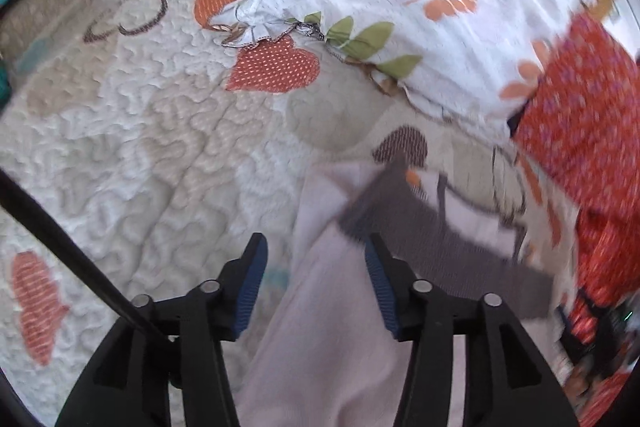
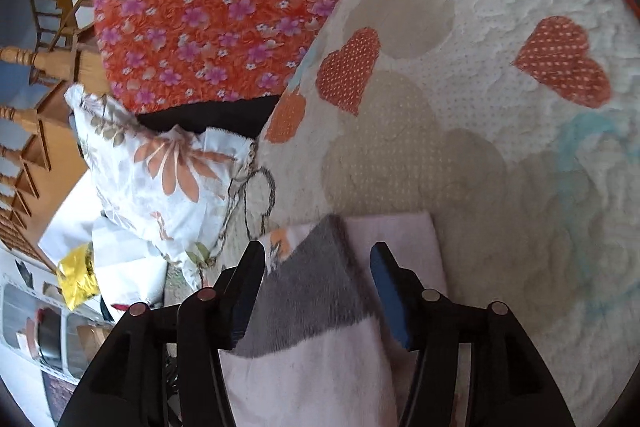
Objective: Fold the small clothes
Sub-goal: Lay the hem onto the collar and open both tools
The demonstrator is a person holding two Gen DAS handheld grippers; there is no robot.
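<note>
Soft matt garment (image 2: 320, 367); puckered quilt (image 2: 500, 187)

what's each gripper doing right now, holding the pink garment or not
left gripper: open, pink garment lies between its fingers, not clamped.
right gripper: open, the garment's grey band lies between its fingers, not clamped.

A home bedroom is indicated: a quilted bedspread (image 2: 500, 155) with appliquéd hearts is spread ahead of the right gripper, a floral pillow (image 2: 160, 179) is seen to its left, and turned wooden furniture (image 2: 36, 59) beyond.
</note>
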